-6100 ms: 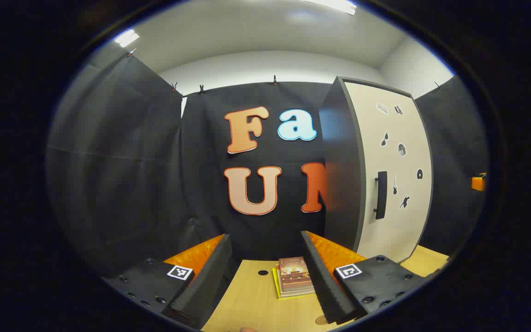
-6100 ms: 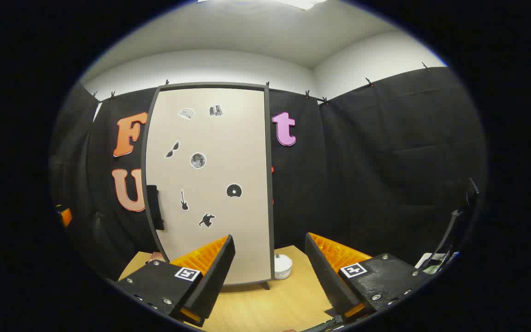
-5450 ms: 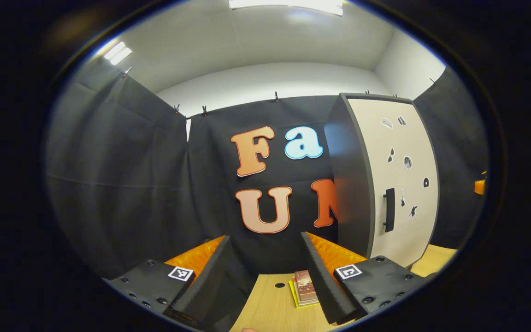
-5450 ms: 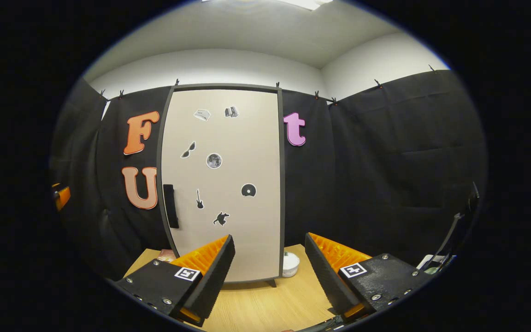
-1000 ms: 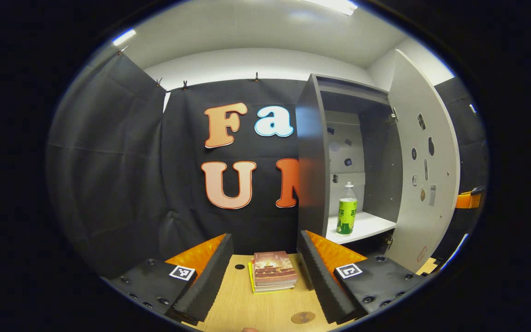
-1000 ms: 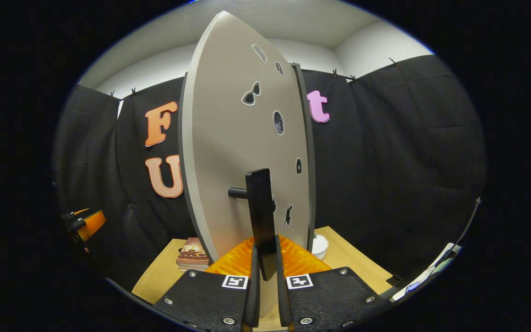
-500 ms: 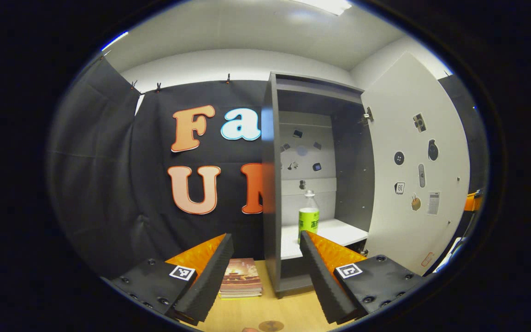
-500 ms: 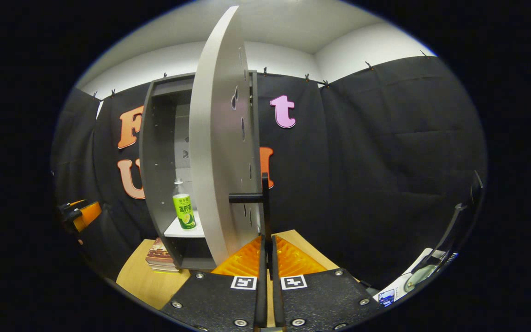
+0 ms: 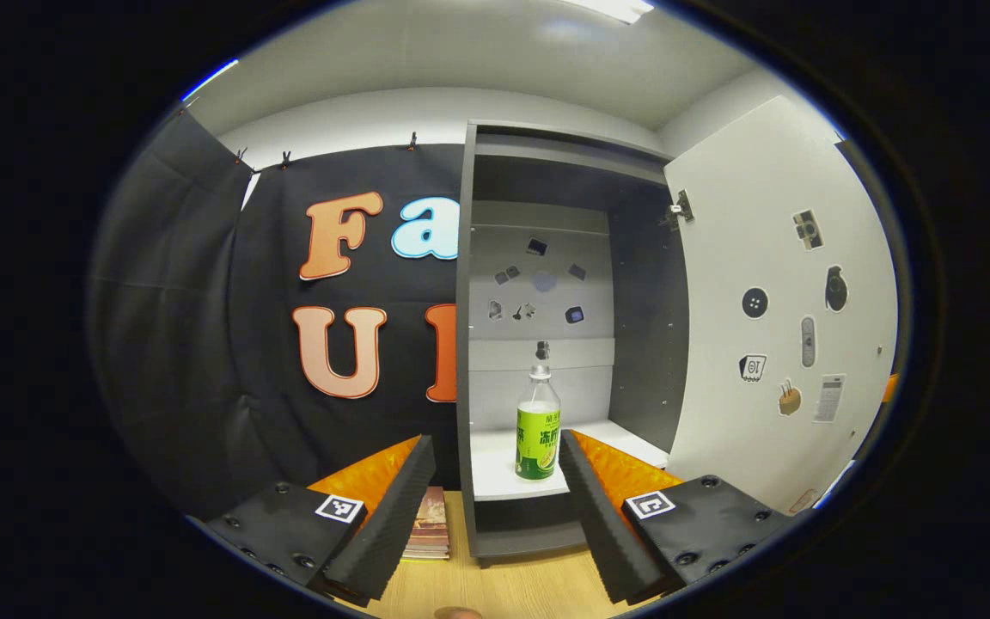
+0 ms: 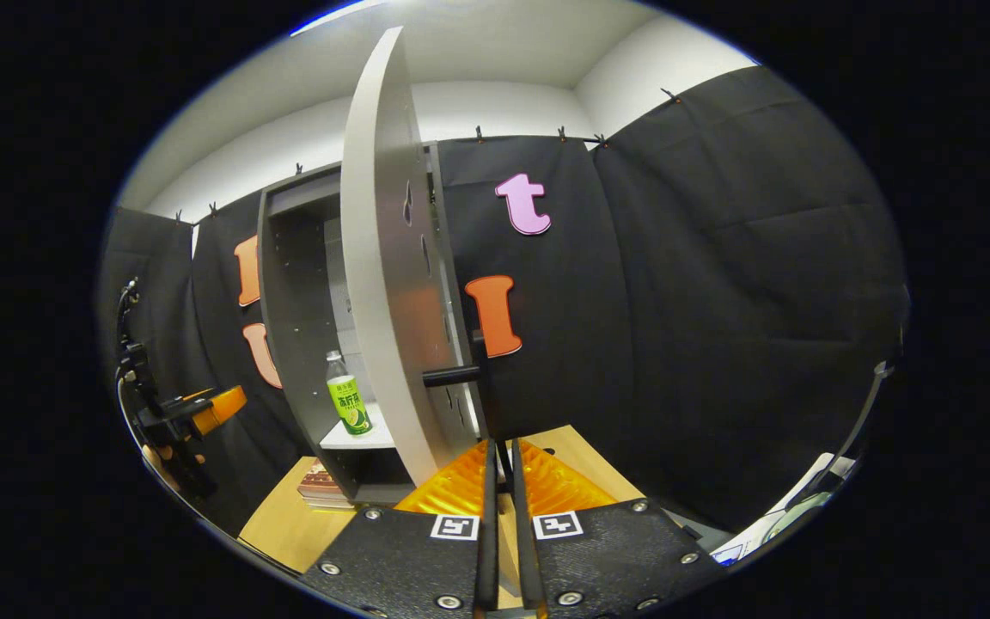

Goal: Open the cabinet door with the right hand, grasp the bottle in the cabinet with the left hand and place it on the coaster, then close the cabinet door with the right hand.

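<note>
The door handle [image 10: 495, 447] was clamped by the right hand-held gripper [image 10: 502, 481]. The left hand-held gripper [image 9: 495, 490] was held wide, facing the bottle [image 9: 538, 425].

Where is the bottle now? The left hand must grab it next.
In the left gripper view the bottle stands upright on the white shelf inside the open cabinet, just ahead of the open left tongs.
</note>
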`<action>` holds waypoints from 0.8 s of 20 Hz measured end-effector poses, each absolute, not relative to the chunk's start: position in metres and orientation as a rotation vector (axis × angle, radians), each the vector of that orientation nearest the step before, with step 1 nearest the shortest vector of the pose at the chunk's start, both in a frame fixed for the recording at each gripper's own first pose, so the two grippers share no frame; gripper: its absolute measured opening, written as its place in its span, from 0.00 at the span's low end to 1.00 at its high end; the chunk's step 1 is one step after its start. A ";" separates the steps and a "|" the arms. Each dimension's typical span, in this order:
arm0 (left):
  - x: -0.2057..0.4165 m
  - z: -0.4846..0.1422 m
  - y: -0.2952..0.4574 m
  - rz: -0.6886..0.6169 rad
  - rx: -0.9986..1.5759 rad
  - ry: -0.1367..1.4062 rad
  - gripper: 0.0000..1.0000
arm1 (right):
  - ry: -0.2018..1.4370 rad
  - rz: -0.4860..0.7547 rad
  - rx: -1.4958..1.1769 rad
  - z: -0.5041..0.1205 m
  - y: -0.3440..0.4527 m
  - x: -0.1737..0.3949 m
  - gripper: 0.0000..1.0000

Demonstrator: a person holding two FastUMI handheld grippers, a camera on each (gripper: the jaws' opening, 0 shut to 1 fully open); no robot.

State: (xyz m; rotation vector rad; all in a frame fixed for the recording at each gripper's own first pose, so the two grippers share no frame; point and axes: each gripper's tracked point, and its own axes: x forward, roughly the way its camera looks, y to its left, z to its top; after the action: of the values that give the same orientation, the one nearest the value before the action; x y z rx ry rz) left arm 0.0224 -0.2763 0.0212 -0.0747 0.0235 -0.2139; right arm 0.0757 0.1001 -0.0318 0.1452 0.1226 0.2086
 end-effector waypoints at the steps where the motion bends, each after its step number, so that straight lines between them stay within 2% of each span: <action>1: 0.024 0.022 -0.281 -0.208 -0.076 0.021 0.94 | 0.127 0.225 0.158 -0.032 0.101 0.075 0.12; 4: 0.034 0.031 -0.292 -0.195 -0.083 0.011 0.95 | 0.152 0.293 0.210 -0.030 0.110 0.066 0.25; 5: 0.037 0.035 -0.295 -0.190 -0.087 0.006 0.96 | 0.144 0.282 0.197 -0.028 0.100 0.068 0.31; 9: 0.054 0.045 -0.304 -0.175 -0.094 -0.010 0.95 | 0.107 0.190 0.136 -0.027 0.070 0.081 0.32; 10: 0.059 0.048 -0.308 -0.177 -0.090 -0.015 0.95 | 0.109 0.176 0.132 -0.028 0.067 0.083 0.42; 11: 0.065 0.047 -0.315 -0.185 -0.083 -0.015 0.95 | 0.109 0.158 0.127 -0.028 0.061 0.084 0.37; 12: 0.069 0.045 -0.321 -0.194 -0.075 -0.011 0.95 | 0.108 0.141 0.124 -0.028 0.055 0.086 0.39; 16: 0.092 0.037 -0.350 -0.222 -0.066 0.004 0.96 | 0.095 0.071 0.115 -0.025 0.032 0.098 0.59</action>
State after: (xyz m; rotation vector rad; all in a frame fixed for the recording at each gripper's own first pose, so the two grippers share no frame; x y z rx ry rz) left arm 0.0918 -0.3501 0.0370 -0.0660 0.0037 -0.2217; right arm 0.0979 0.0320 -0.0247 0.1153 0.0946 0.0714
